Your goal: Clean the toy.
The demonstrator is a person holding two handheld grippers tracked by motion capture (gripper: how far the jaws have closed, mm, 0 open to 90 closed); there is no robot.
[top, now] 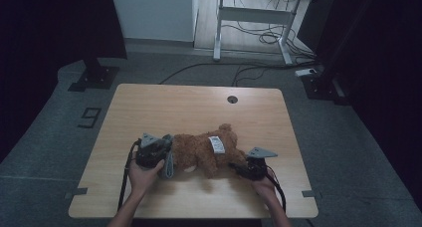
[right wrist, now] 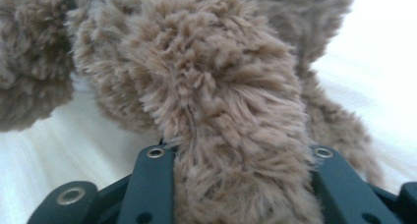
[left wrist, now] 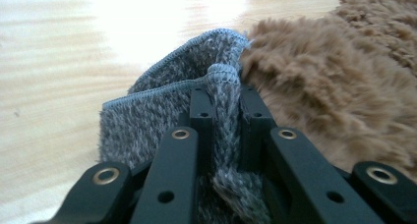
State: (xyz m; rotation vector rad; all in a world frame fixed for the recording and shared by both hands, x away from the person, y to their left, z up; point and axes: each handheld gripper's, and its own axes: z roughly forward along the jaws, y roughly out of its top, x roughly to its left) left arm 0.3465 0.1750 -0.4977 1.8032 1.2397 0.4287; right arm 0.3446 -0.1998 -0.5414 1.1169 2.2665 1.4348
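Low in the high view, two forearms came in from the bottom edge, left hand (top: 144,174) at lower left of centre, right hand (top: 263,187) at lower right. The left gripper (top: 166,155) sat just left of the bear (top: 204,150), jaws pinched tight on a fold of grey knit (top: 169,162) bunched against the bear's left end. In the left gripper view the knit (left wrist: 162,111) ran up between the two black jaws at bottom centre, hem curled over at the tips, brown fur (left wrist: 334,81) touching it at upper right. The right gripper (top: 238,168) was at the bear's lower right, jaws partway apart and pressed on a furry limb (right wrist: 231,135), which filled the gap between them at centre of the right gripper view; which limb, can't tell. The bear lay on its side across the middle of the table (top: 149,107), a white tag (top: 217,144) showing on its top side, head or foot poking toward upper right. Farther up the table, a round grommet hole (top: 232,99) near the far edge. Beyond, grey floor with cables (top: 259,38) and a white desk frame (top: 254,13) at the top of the frame.
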